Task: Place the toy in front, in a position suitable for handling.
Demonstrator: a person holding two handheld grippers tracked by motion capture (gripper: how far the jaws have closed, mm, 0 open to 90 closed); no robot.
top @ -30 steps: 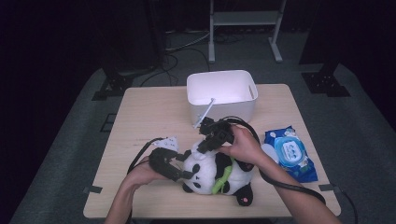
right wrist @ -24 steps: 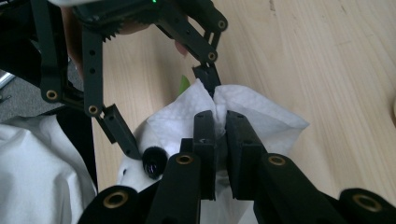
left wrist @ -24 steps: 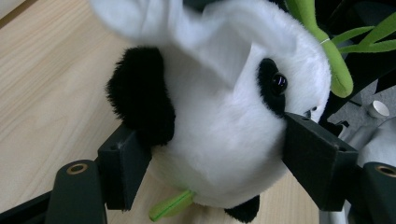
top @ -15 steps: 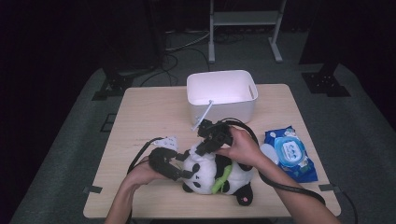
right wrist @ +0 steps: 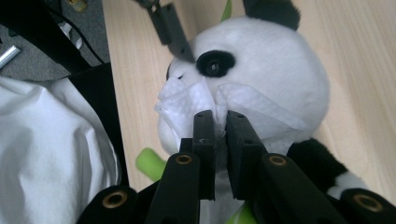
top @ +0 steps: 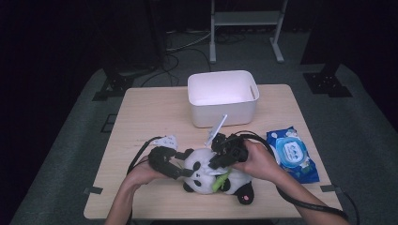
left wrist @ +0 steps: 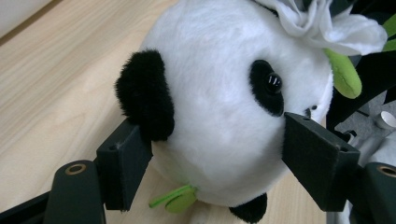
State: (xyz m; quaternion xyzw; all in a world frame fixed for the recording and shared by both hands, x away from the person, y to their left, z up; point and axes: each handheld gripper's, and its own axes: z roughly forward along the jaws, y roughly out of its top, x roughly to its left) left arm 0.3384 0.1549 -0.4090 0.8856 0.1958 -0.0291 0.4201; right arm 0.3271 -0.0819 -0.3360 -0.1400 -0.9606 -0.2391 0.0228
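On the counter (top: 150, 117), your left claw (left wrist: 224, 154) clamps the panda (left wrist: 224, 93); right claw (right wrist: 219, 126) pinches a wipe (right wrist: 187, 105), apparently mid-cleaning its face.

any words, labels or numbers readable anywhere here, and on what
None can be read.
Wet wipes pack: blue printing around its round lid, too small and blurred to read.
White bin: plain walls, no print in sight.
Plush panda: no tag or lettering in sight.
White wipe: blank.
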